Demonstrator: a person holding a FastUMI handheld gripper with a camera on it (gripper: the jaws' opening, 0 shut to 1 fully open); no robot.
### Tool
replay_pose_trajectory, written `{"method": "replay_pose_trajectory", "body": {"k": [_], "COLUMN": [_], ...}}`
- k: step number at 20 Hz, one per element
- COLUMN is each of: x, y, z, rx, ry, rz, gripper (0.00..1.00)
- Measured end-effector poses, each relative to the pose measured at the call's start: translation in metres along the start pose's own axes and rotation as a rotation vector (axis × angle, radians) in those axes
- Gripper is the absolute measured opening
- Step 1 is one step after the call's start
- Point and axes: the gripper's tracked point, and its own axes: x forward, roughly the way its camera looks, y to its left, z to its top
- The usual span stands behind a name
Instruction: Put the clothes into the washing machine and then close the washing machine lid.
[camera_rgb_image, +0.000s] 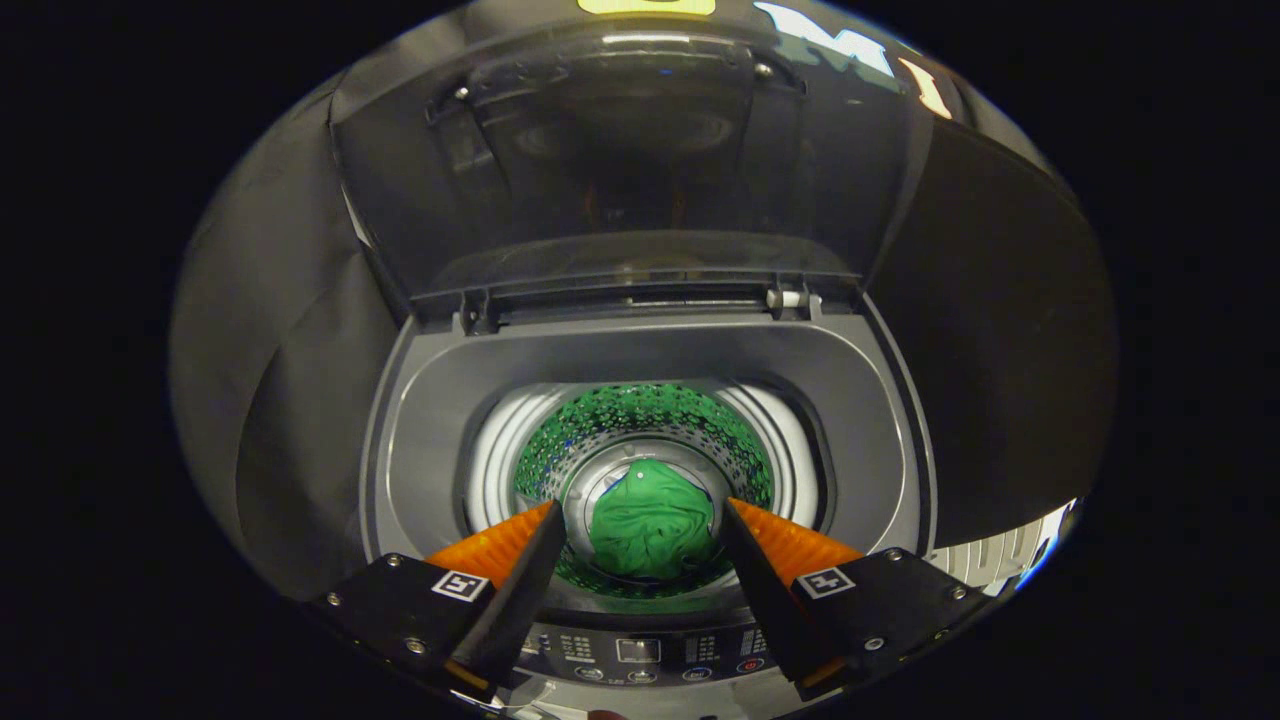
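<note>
Item: green garment (652, 530), crumpled into a mound at the bottom of the drum (640, 425), resting over the central hub and seen down through the machine's round opening. It lies well below the gripper (640, 520), whose fingers stand spread wide apart above the opening, holding nothing; the cloth shows in the gap between them but far beneath. Surrounding: perforated drum wall tinted green by reflection; grey top deck of the washing machine (420, 420); control panel (640, 655) along the front edge, just under the fingers. Lid (640, 160): transparent, raised upright on its hinges at the rear edge. Judgement: loading looks done; closing remains. That step is best done by reaching to the lid's top edge and drawing it forward and down evenly. Unclear: whether further clothes wait outside; lid's handle; panel markings too small.
</note>
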Motion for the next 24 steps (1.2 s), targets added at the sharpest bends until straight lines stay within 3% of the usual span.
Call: {"method": "replay_pose_trajectory", "body": {"k": [8,15,24], "x": [-0.071,-0.131,-0.121], "y": [0.031,0.038,-0.006], "z": [0.064,0.148,0.259], "rx": [-0.046,-0.076,-0.015], "ry": [-0.153,-0.33,-0.434], "rz": [-0.007,-0.024,-0.069], "gripper": [0.96,0.96,0.97]}}
